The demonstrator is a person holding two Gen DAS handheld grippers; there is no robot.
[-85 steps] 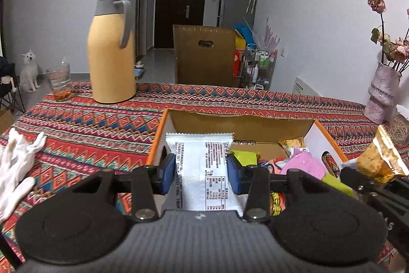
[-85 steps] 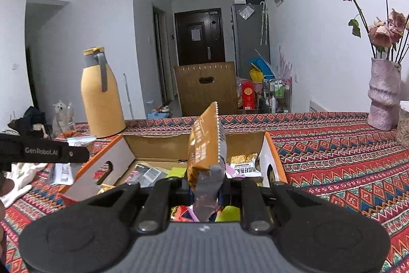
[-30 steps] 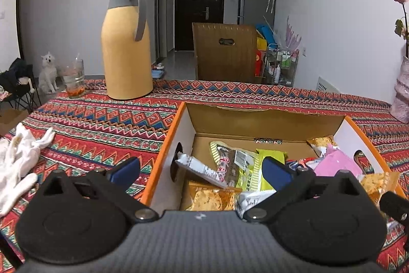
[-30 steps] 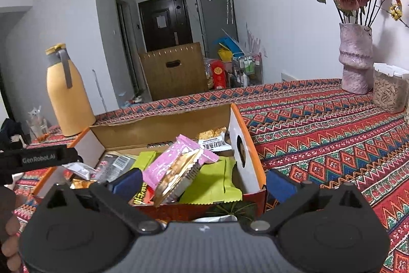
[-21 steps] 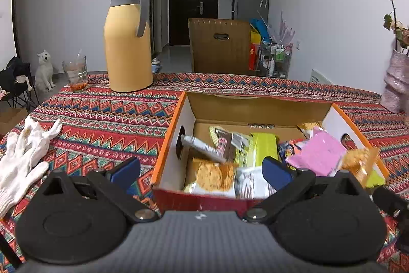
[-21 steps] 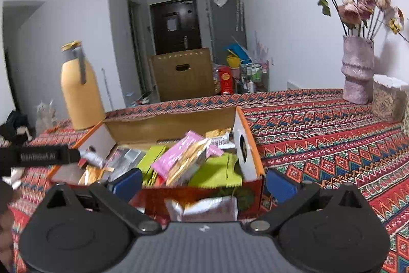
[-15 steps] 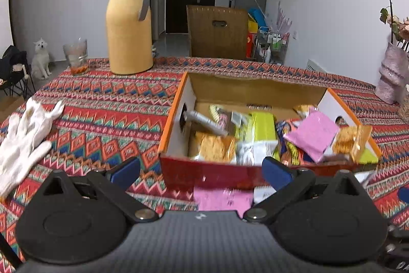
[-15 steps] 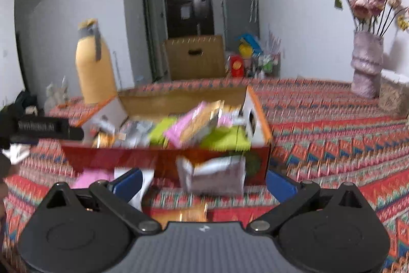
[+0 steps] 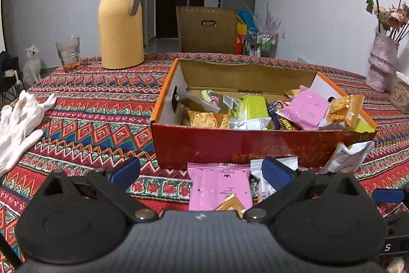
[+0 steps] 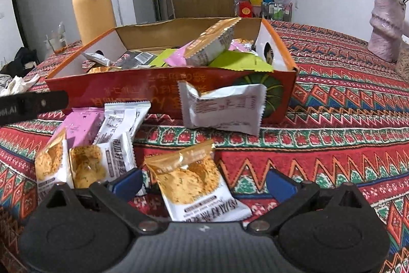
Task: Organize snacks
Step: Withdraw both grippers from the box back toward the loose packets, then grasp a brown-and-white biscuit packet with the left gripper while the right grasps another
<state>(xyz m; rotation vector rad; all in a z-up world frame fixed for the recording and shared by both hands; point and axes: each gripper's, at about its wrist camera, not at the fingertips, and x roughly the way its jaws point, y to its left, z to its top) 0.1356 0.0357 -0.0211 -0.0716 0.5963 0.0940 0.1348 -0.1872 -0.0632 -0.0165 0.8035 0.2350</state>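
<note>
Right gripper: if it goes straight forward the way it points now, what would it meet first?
Probably the orange-and-white snack packet lying on the cloth between the open jaws of the right gripper. Beyond it stands the white packet leaning on the box. Depth is uncertain.

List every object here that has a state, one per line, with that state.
left gripper: open, empty.
right gripper: open, empty, over a golden packet.
snack box: lidless, heaped with packets.
white packet: leaning against the box front.
pink packet: flat on the cloth.
yellow thermos: upright, lid shut.
glass: upright, partly filled.
white glove: lying limp.
vase: upright, holding wilted flowers.
</note>
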